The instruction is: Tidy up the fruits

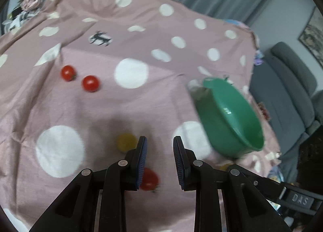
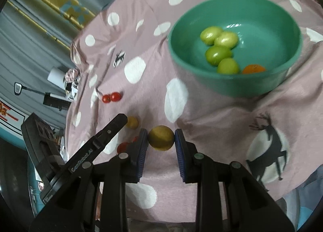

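My right gripper (image 2: 160, 139) is shut on a yellow fruit (image 2: 160, 138), held above the pink dotted cloth (image 2: 201, 114). The green bowl (image 2: 232, 84) ahead of it holds several green fruits (image 2: 218, 54) and an orange one (image 2: 253, 68). My left gripper (image 1: 159, 151) is open and empty above the cloth (image 1: 101, 106). A yellow fruit (image 1: 125, 141) lies just left of its left finger, a red tomato (image 1: 149, 179) lies below between the fingers. Two red tomatoes (image 1: 79, 79) lie far left. The bowl (image 1: 232, 119) stands to the right in the left wrist view.
The left gripper's body (image 2: 80, 163) reaches in at the left of the right wrist view, near another yellow fruit (image 2: 132, 122) and a red tomato (image 2: 123, 147). Two tomatoes (image 2: 111, 97) lie farther back. A grey sofa (image 1: 286, 90) stands beyond the table edge.
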### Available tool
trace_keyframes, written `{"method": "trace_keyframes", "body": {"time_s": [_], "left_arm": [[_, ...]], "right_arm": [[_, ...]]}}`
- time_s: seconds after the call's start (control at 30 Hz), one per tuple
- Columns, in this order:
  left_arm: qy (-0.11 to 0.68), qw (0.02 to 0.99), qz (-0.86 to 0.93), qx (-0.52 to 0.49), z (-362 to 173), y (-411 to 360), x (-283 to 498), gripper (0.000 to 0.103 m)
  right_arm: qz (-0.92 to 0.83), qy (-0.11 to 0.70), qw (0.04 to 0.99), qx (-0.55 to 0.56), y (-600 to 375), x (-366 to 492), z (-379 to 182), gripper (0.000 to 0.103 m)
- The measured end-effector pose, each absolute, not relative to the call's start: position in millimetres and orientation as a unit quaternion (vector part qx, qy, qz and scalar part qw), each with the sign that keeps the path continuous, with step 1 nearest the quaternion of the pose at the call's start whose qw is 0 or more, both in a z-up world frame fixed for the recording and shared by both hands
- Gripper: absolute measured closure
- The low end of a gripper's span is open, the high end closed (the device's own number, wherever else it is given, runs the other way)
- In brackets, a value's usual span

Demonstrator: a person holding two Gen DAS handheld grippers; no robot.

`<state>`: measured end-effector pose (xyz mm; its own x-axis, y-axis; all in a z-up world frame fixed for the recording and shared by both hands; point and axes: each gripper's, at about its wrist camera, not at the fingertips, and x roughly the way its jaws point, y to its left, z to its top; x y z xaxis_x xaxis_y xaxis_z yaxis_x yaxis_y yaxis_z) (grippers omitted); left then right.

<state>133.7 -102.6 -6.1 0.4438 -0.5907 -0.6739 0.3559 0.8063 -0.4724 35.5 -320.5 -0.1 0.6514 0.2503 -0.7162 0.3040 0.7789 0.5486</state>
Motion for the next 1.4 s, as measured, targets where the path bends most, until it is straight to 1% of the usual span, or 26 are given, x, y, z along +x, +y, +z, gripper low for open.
{"method": "trace_keyframes", "body": {"time_s": [0.2,0.33,0.4,0.5,0.6,0.77,0.83,1.0,1.07,1.13,1.4], "left_arm": [[0.440,0.833,-0.307,-0.135,1.6,-120.2,129.4,0.076],[0.427,0.823,-0.340,-0.156,8.2,-127.1,126.7,0.076],[0.417,0.838,-0.321,-0.147,11.6,-126.2,125.0,0.076],[0.414,0.870,-0.247,-0.108,6.9,-120.9,128.0,0.076],[0.434,0.871,-0.195,-0.120,-6.8,-100.0,141.5,0.076],[0.455,0.859,-0.145,-0.182,-25.0,-56.1,161.6,0.076],[0.470,0.848,-0.152,-0.191,-32.5,-53.5,165.4,0.076],[0.508,0.832,-0.155,-0.161,-41.8,-69.5,166.7,0.076],[0.515,0.832,-0.146,-0.145,-41.2,-76.2,165.2,0.071],[0.514,0.837,-0.143,-0.126,-39.4,-82.6,162.2,0.059],[0.509,0.840,-0.149,-0.113,-33.2,-100.6,159.6,0.058]], "right_arm": [[-0.031,0.386,0.854,0.347,-348.1,17.3,13.5,0.075],[-0.052,0.362,0.858,0.360,-372.8,1.1,20.0,0.075],[-0.053,0.352,0.857,0.373,-382.9,-4.4,21.3,0.075],[-0.059,0.342,0.857,0.382,-391.8,-13.0,25.0,0.075],[-0.050,0.342,0.855,0.387,-392.3,-15.0,25.7,0.075],[-0.039,0.358,0.851,0.382,-384.1,-8.7,19.8,0.075],[-0.042,0.366,0.849,0.377,-381.6,-7.1,17.3,0.075],[-0.044,0.373,0.848,0.373,-378.2,-5.6,15.5,0.075],[-0.043,0.376,0.847,0.373,-377.7,-4.3,14.1,0.075],[-0.042,0.381,0.845,0.374,-376.5,-1.8,11.8,0.075],[-0.040,0.400,0.839,0.367,-371.6,4.3,5.4,0.074]]}}
